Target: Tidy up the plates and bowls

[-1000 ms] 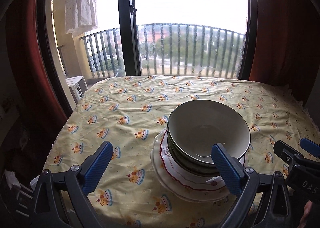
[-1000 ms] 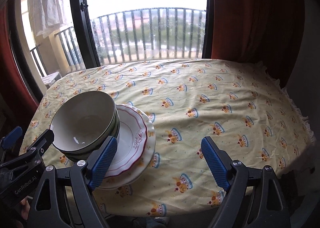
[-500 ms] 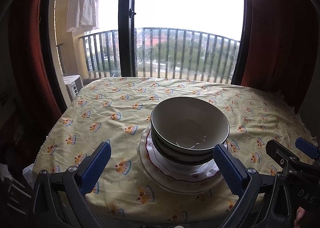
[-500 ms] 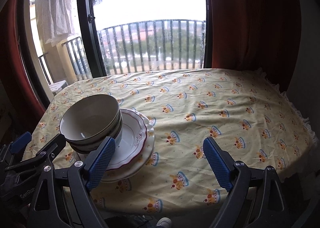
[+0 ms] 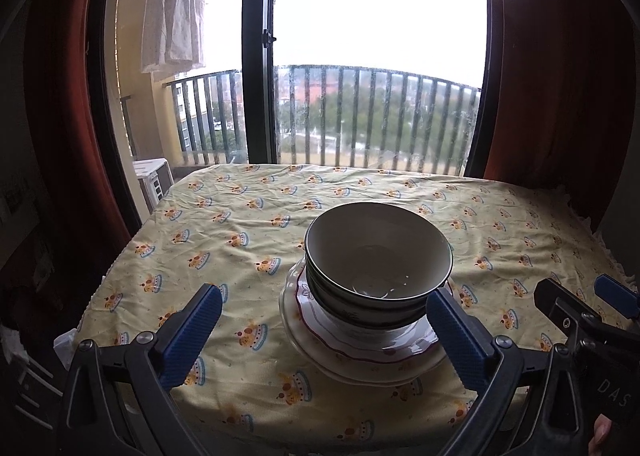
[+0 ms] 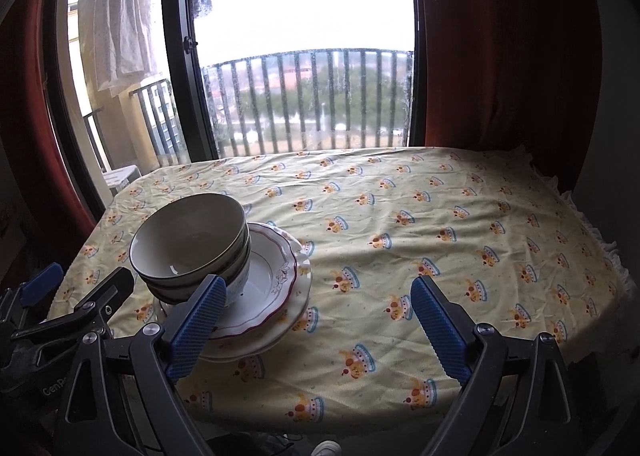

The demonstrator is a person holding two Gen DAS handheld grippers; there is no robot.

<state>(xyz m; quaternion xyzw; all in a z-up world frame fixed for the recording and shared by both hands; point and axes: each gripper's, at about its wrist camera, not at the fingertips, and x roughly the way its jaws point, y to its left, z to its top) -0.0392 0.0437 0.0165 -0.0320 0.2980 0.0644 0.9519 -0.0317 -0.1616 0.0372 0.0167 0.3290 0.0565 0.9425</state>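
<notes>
The top bowl [image 5: 378,252] hides the bowls nested beneath it. In the right wrist view, a blue pad [image 6: 196,326] covers the plates' [image 6: 280,296] near rim.

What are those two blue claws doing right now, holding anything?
Left gripper: open, holding nothing.
Right gripper: open, holding nothing; its jaws have just been opening wider.

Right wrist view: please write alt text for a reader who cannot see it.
A stack of bowls nested on red-rimmed plates sits at the left of a table under a yellow crown-print tablecloth. The right gripper frames the bottom, blue-padded jaws wide open and empty, with the left gripper beside it. Behind: a balcony window and red curtains.
</notes>
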